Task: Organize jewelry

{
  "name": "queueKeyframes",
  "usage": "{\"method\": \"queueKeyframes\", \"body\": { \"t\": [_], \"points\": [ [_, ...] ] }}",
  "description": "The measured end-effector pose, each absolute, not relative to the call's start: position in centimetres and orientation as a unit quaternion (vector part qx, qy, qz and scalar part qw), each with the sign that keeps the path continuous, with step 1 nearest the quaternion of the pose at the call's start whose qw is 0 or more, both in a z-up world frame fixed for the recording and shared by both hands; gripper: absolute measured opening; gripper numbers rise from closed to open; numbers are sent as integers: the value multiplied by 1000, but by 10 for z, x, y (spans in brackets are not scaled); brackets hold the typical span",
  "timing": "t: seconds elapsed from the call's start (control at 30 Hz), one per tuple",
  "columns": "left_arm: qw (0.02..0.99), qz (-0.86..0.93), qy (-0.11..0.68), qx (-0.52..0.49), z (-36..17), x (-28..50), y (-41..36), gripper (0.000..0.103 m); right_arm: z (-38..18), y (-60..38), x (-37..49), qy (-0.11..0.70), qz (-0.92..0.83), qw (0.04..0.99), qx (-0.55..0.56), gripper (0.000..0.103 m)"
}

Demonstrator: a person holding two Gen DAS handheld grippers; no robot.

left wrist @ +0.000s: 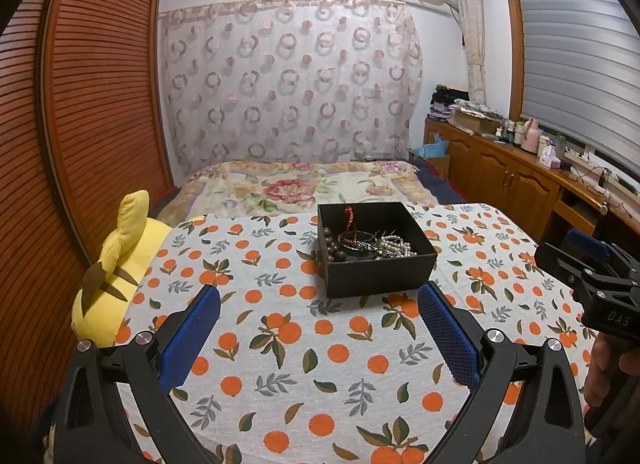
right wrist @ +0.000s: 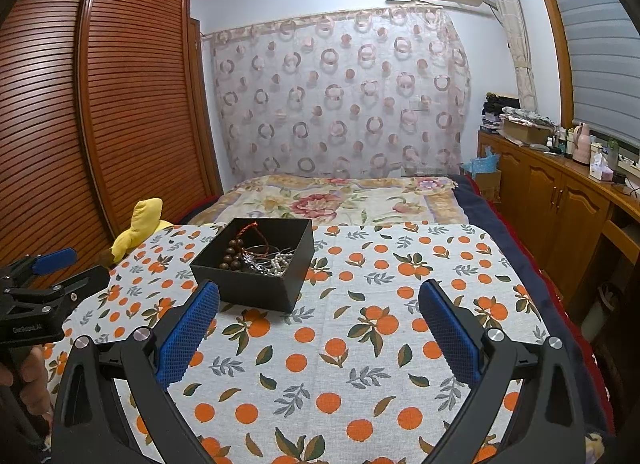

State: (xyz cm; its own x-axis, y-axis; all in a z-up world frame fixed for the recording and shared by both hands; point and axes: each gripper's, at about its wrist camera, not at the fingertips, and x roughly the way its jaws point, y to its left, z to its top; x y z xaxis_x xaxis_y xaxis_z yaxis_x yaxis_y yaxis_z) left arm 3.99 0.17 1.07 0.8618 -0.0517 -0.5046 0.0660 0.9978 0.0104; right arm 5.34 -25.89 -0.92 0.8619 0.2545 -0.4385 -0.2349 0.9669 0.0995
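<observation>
On the orange-print tablecloth [left wrist: 320,344], toward its far edge, sits an open black box [left wrist: 376,268], the landmark here. Inside the box: brown wooden beads [left wrist: 334,248] at the left, a red twisted cord [left wrist: 351,219] sticking up near the back wall, thin dark bangles [left wrist: 360,244] in the middle, white pearl strand [left wrist: 396,246] at the right. All jewelry is tangled together on the box floor, none seen outside it.

Left gripper [left wrist: 318,304] is near side of the box, jaws spread wide, blue pads apart, nothing between them, not touching the box. Right gripper [right wrist: 318,304] also near side of the box, but off to the box's right; jaws wide apart, nothing held. In the left wrist view the right gripper shows at the right of the box, well apart from it, a hand [left wrist: 608,360] on its handle.

Left of the box, at the cloth edge, a yellow plush toy [left wrist: 120,264]. Behind the box, a bed with floral blanket [left wrist: 300,183], then a circle-pattern curtain [left wrist: 288,79]. Far left of the box a slatted wooden wardrobe [left wrist: 100,83]; far right, wooden cabinets [left wrist: 500,171] with bottles on top.
</observation>
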Motion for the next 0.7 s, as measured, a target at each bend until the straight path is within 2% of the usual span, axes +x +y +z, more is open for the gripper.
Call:
{"method": "queueKeyframes", "body": {
  "t": [0.7],
  "points": [
    [965, -31, 261, 14, 9, 39, 1, 95, -10, -260, 53, 229, 127, 965, 22, 101]
  ]
}}
